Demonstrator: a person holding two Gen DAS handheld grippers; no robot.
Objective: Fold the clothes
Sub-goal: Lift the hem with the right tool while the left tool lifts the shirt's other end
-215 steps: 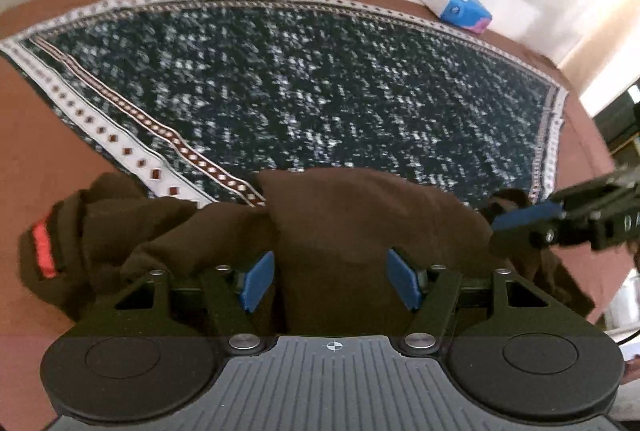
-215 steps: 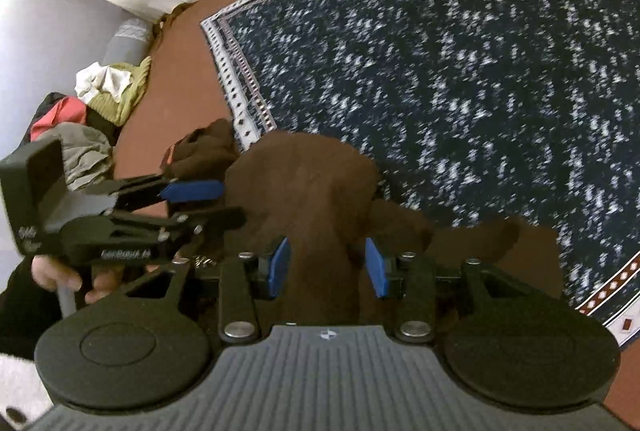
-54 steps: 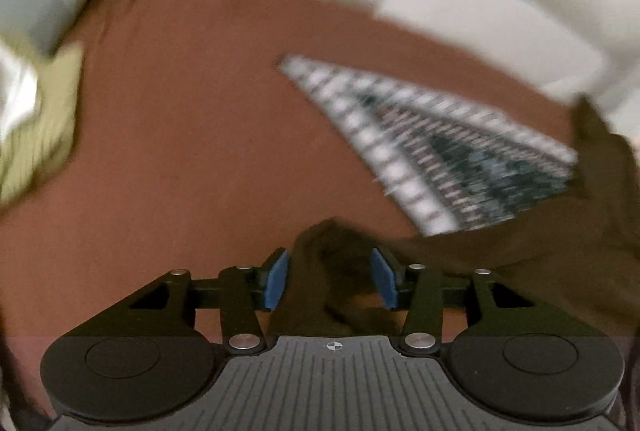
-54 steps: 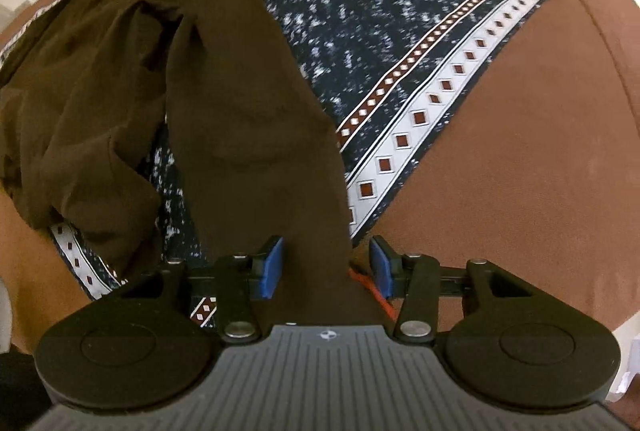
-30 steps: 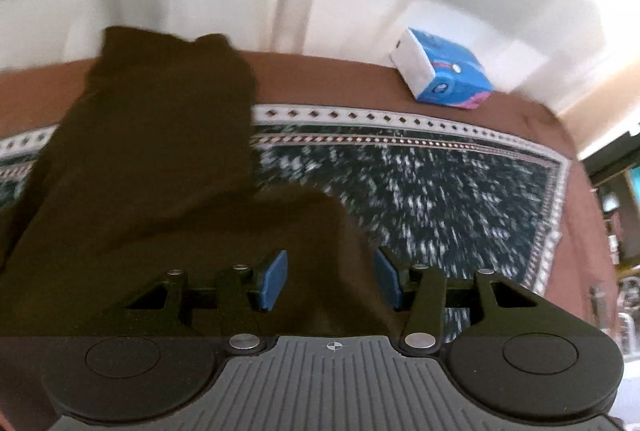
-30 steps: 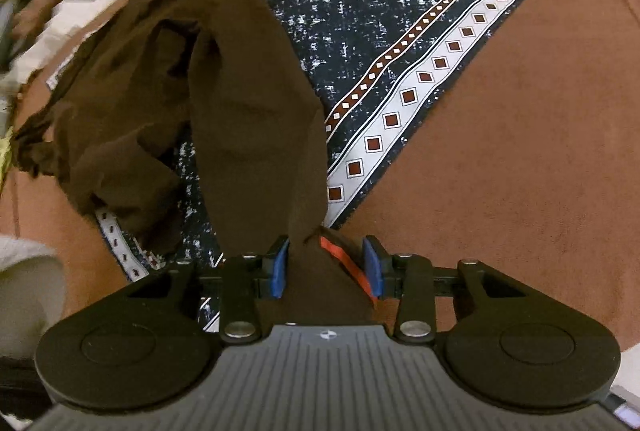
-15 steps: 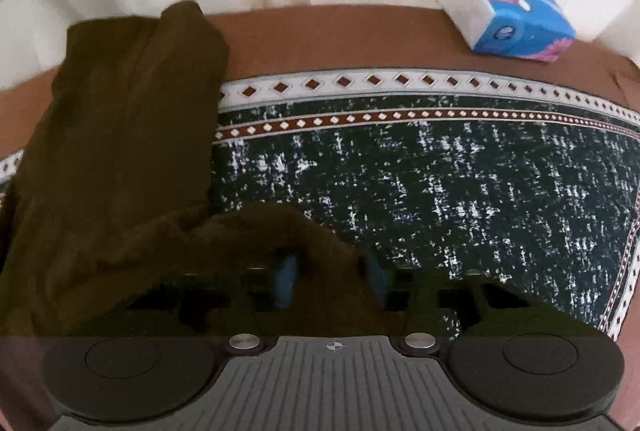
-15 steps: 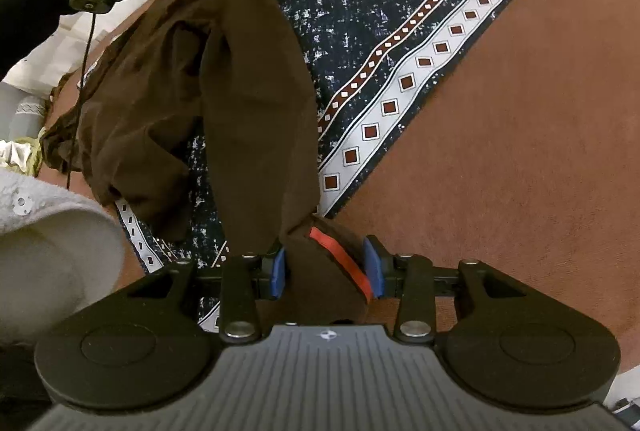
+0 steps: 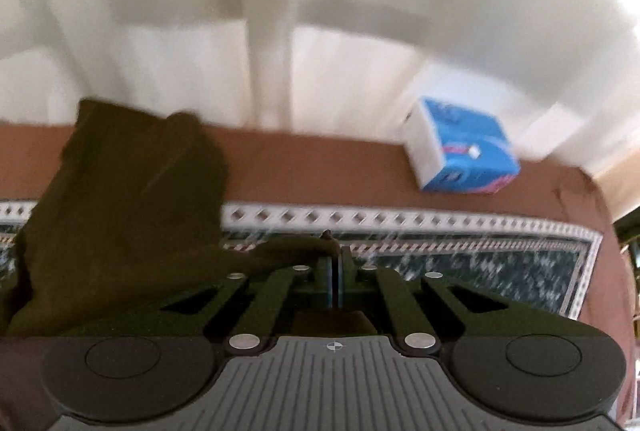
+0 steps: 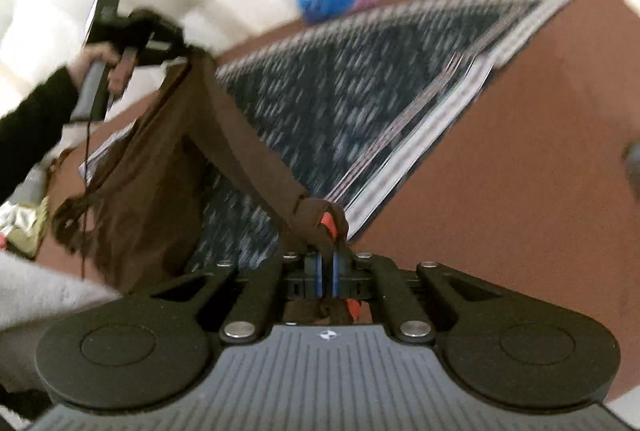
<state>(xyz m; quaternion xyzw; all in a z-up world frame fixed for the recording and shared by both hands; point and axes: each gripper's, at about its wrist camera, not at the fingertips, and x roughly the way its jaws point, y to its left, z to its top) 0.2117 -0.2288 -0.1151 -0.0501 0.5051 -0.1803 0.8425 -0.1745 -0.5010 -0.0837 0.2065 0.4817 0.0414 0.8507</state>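
Note:
A dark brown garment (image 9: 120, 199) hangs in the air between my two grippers, above the patterned rug (image 10: 360, 79). My left gripper (image 9: 334, 267) has its jaws closing tight on one brown edge, which trails off to the left. The right wrist view shows that left gripper (image 10: 160, 43) raised at the upper left, held by a hand (image 10: 100, 59), with the garment (image 10: 152, 191) drooping beneath it. My right gripper (image 10: 326, 267) has its jaws closing on the other end, pads pressed on the cloth beside an orange tag (image 10: 328, 223).
The dark rug (image 9: 480, 267) with its white diamond border lies on a brown bedspread (image 10: 500, 191). A blue tissue box (image 9: 464, 155) stands at the far edge before white curtains (image 9: 280, 11). More clothes (image 10: 20, 227) lie at the left.
Both grippers have gone from wide around the brown cloth to pinched shut on it. Both have risen, and the garment now stretches between them, off the rug.

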